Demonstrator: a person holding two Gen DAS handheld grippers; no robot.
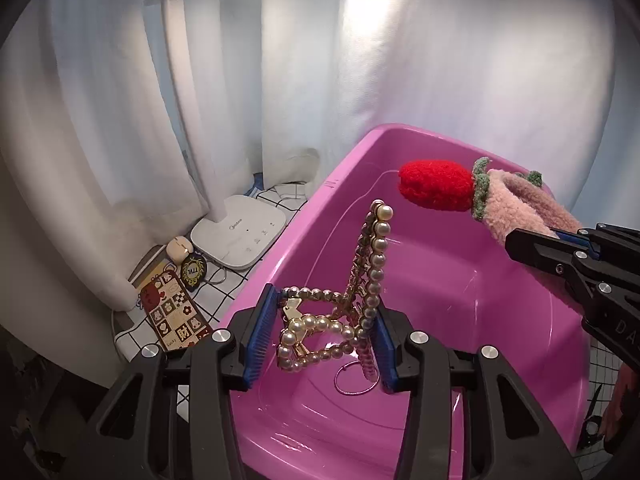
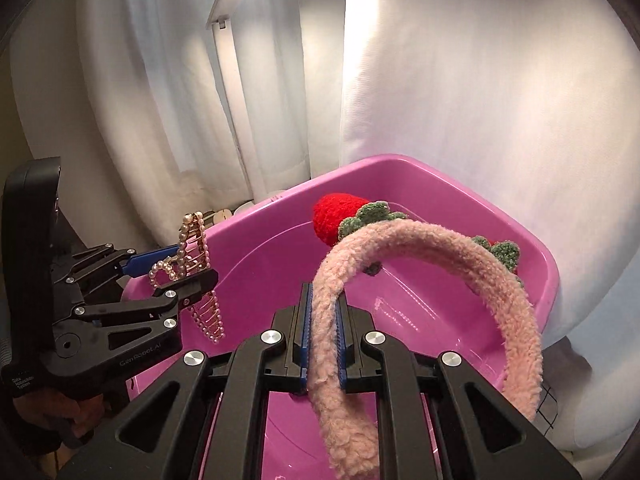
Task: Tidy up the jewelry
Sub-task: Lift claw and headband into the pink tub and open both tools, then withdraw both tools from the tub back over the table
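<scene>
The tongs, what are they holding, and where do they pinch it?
The left tongs pinch the pearl hair clip across its sides. The right tongs pinch the fluffy pink headband near one end.

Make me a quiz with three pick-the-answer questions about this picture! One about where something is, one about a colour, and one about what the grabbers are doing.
1. Where is the small pink ring?
A. On the floor of the tub
B. On the lamp base
C. On the phone case

2. What colour is the tub?
A. Green
B. Pink
C. White

3. What is the right gripper doing?
A. Hanging open with nothing in it
B. Shut on the fluffy headband
C. Shut on the pearl hair clip

Answers:
1. A: the ring lies on the tub's bottom, below the left gripper.
2. B: its walls and floor are all pink.
3. B: its blue pads squeeze the fluffy headband with the red strawberry, while the left gripper clamps the pearl hair clip.
</scene>
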